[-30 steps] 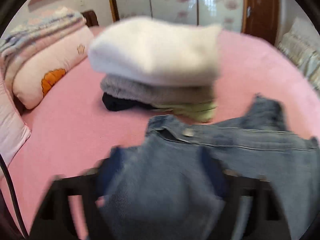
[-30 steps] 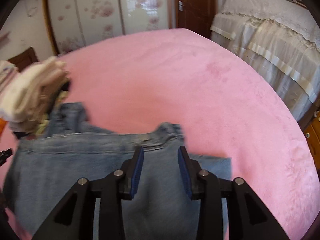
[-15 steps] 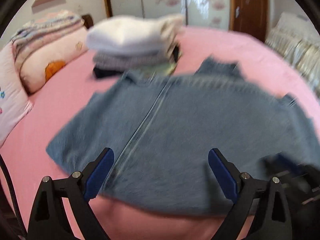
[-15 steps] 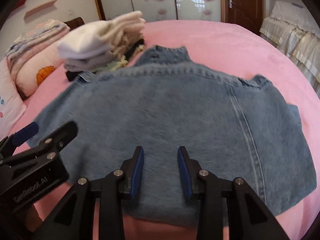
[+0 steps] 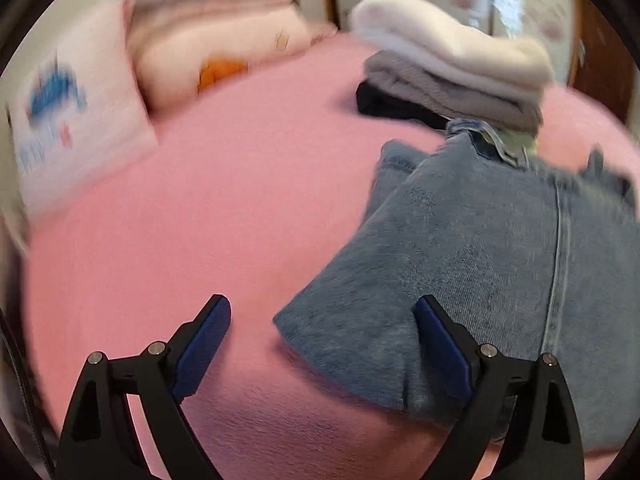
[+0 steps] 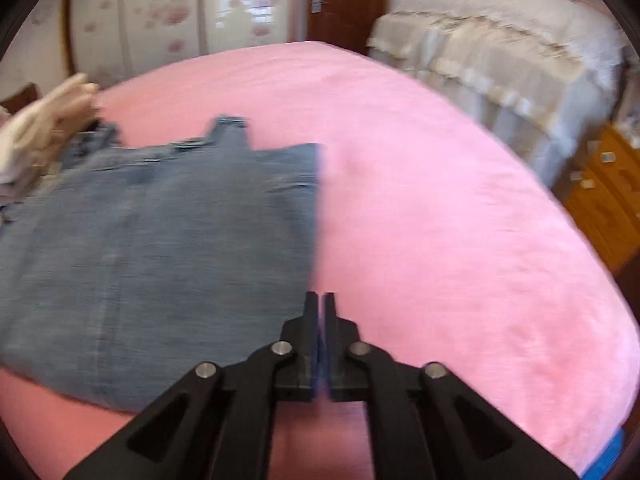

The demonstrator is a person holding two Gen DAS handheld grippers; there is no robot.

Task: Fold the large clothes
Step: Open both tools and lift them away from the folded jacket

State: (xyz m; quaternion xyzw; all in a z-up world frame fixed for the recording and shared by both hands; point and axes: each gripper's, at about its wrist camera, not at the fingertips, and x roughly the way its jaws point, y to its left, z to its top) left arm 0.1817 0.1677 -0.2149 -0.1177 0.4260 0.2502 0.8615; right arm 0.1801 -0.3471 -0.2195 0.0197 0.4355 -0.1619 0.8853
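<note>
A blue denim jacket lies folded flat on the pink bed; it also shows in the right wrist view. My left gripper is open, with the jacket's near left corner between its fingers. My right gripper is shut with nothing visible between its pads, at the jacket's near right edge.
A stack of folded clothes, white on top, sits behind the jacket. Pink pillows lie at the left. The pink bed stretches to the right. A second bed with a cream cover and a wooden cabinet stand beyond.
The left gripper swung left to the jacket's left corner and stayed open. The right gripper swung right to the jacket's right edge and closed its fingers.
</note>
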